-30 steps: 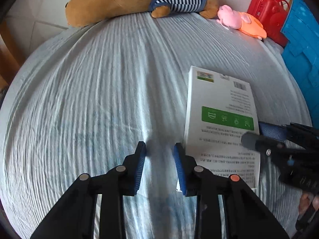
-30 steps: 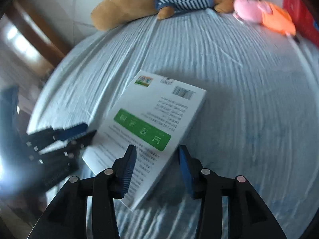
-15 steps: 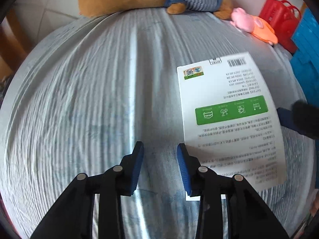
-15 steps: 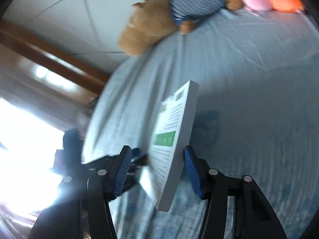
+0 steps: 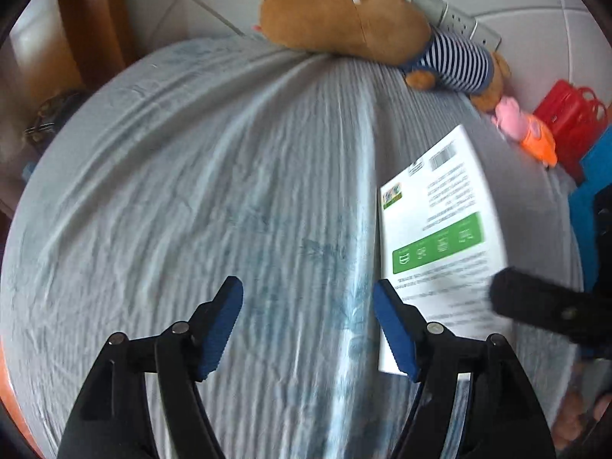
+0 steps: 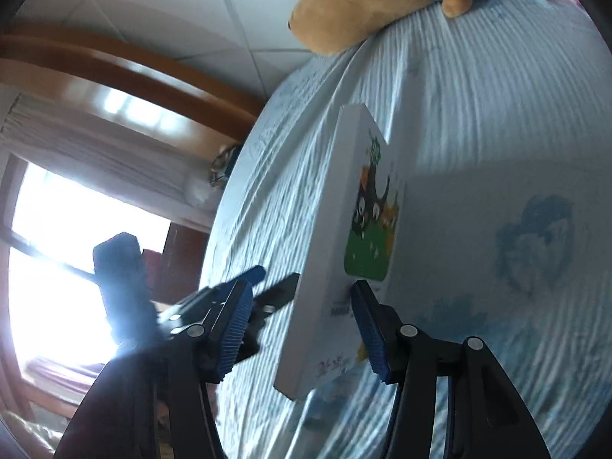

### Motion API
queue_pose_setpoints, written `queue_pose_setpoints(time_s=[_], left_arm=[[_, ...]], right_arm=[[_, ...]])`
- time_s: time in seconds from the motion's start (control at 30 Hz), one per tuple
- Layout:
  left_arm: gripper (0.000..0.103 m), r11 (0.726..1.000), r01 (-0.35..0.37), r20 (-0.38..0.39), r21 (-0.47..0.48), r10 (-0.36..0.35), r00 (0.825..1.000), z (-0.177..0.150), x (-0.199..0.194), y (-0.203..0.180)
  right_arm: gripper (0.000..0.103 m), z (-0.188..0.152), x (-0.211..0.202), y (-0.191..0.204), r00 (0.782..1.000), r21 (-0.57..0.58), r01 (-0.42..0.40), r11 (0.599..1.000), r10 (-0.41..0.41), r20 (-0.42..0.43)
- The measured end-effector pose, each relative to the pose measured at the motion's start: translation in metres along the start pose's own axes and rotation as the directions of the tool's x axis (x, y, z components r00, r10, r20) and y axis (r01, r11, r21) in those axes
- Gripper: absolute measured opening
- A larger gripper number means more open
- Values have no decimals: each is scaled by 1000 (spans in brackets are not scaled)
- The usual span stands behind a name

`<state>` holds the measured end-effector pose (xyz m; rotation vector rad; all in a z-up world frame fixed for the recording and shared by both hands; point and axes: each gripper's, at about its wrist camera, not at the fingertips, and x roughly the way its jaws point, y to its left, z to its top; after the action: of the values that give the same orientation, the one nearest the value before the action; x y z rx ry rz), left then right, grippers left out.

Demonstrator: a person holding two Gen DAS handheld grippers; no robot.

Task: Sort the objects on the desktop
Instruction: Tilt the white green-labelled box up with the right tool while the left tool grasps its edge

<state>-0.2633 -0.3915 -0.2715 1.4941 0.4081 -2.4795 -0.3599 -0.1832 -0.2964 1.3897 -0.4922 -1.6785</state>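
A flat white box [image 5: 436,229] with a green band is raised on one edge over the blue-grey bedsheet [image 5: 229,191]. In the right wrist view the box [image 6: 332,229] stands between the jaws of my right gripper [image 6: 302,287]. Its picture side rests against the right pad, and a gap shows at the left pad. One black finger of that gripper [image 5: 535,306] crosses the box in the left wrist view. My left gripper [image 5: 306,287] hovers over bare sheet to the left of the box. Its jaws are opening with nothing between them. Its fingers [image 6: 267,281] show beyond the box.
A brown plush bear [image 5: 344,19] in a striped shirt lies at the far edge, with a power strip [image 5: 451,19] behind it. A pink plush toy [image 5: 524,130], a red basket [image 5: 570,114] and a blue object [image 5: 589,191] sit at the far right. Wooden frame on the left.
The box went from lying flat to standing on edge between the right jaws. The left jaws spread much wider and the left gripper drew away to the left of the box.
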Motion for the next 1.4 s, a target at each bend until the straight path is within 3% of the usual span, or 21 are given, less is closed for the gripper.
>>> queue_pose_setpoints(time_s=[0.13, 0.23, 0.33, 0.43, 0.53, 0.73, 0.87, 1.1, 1.23, 1.27, 1.33, 1.4], left_arm=[[70, 1000, 8, 60, -11, -7, 998, 4, -27, -3], [70, 1000, 16, 83, -4, -16, 996, 14, -40, -6], [70, 1000, 0, 91, -3, 0, 996, 18, -45, -10], [70, 1000, -1, 82, -2, 1, 997, 20, -49, -10], [70, 1000, 3, 80, 9, -4, 997, 25, -55, -15], [70, 999, 23, 37, 33, -24, 999, 27, -54, -23], [70, 999, -42, -22, 12, 42, 999, 21, -39, -18], [71, 997, 25, -83, -75, -32, 996, 17, -32, -16], [71, 998, 1, -135, -59, -9, 991, 10, -19, -25], [69, 998, 9, -147, -58, -17, 989, 8, -14, -26], [45, 999, 16, -150, -46, -22, 988, 4, -10, -28], [37, 1000, 7, -135, -29, -11, 991, 1, -10, -31]], right_arm=[[55, -6, 5, 12, 997, -50, 64, 997, -65, -29], [55, -14, 10, 20, 986, -107, 155, 982, -160, -46], [33, -23, 18, 31, 964, -178, 249, 952, -262, -52], [27, -33, 28, 46, 944, -259, 301, 918, -325, -57], [26, -38, 32, 56, 938, -303, 321, 897, -345, -28], [26, -49, 33, 80, 951, -411, 278, 868, -308, -9], [26, -54, 32, 77, 947, -403, 290, 868, -322, -14], [26, -54, 45, 81, 934, -415, 322, 851, -357, -5], [26, -58, 40, 78, 938, -396, 317, 862, -347, -3], [27, -59, 39, 78, 939, -396, 314, 863, -344, -4], [31, -62, 33, 75, 943, -385, 302, 872, -331, -10], [47, -66, 25, 73, 944, -375, 303, 876, -329, -6]])
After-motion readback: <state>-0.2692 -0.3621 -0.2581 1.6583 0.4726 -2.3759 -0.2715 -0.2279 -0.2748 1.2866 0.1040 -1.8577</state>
